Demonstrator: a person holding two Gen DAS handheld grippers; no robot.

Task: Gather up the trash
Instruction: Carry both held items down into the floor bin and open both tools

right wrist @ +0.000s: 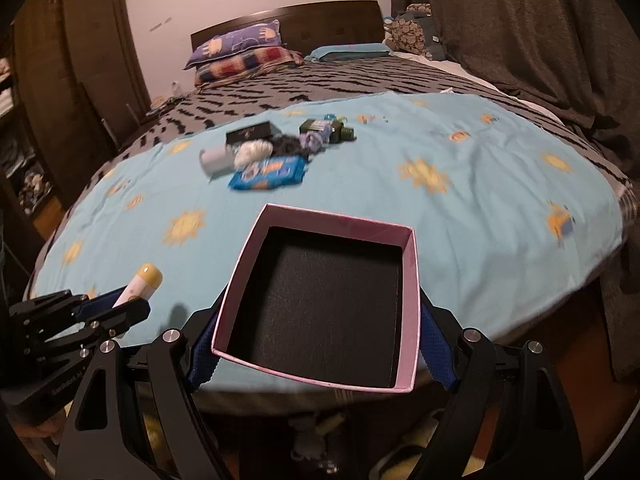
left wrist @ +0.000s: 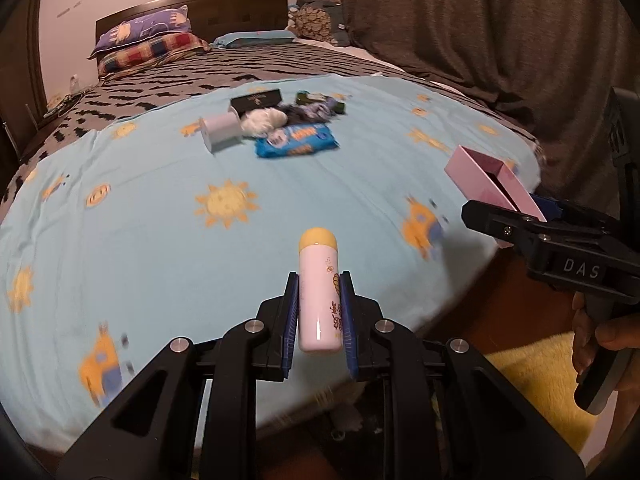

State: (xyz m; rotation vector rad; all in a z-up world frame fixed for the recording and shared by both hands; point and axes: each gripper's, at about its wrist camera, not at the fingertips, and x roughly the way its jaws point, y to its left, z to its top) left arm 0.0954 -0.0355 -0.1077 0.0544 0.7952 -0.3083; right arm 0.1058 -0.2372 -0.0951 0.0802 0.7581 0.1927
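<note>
My left gripper (left wrist: 319, 280) is shut on a pink bottle with a yellow cap (left wrist: 319, 280), held above the near edge of the light blue bedsheet (left wrist: 160, 208). It also shows in the right wrist view (right wrist: 140, 284). My right gripper (right wrist: 320, 320) is shut on an open pink box with a black lining (right wrist: 320, 304), empty inside, also visible in the left wrist view (left wrist: 492, 176). A pile of trash lies mid-bed: a blue wipes pack (left wrist: 296, 141), a white cup (left wrist: 222, 131), white tissue (left wrist: 262, 120), a black box (left wrist: 256, 102) and dark wrappers (left wrist: 320, 104).
Pillows (left wrist: 148, 40) and a dark headboard (left wrist: 200, 4) are at the far end. Grey curtains (left wrist: 480, 32) hang on the right. A yellow fluffy rug (left wrist: 532, 376) lies on the floor near the bed's edge. A wooden wardrobe (right wrist: 72, 60) stands on the left.
</note>
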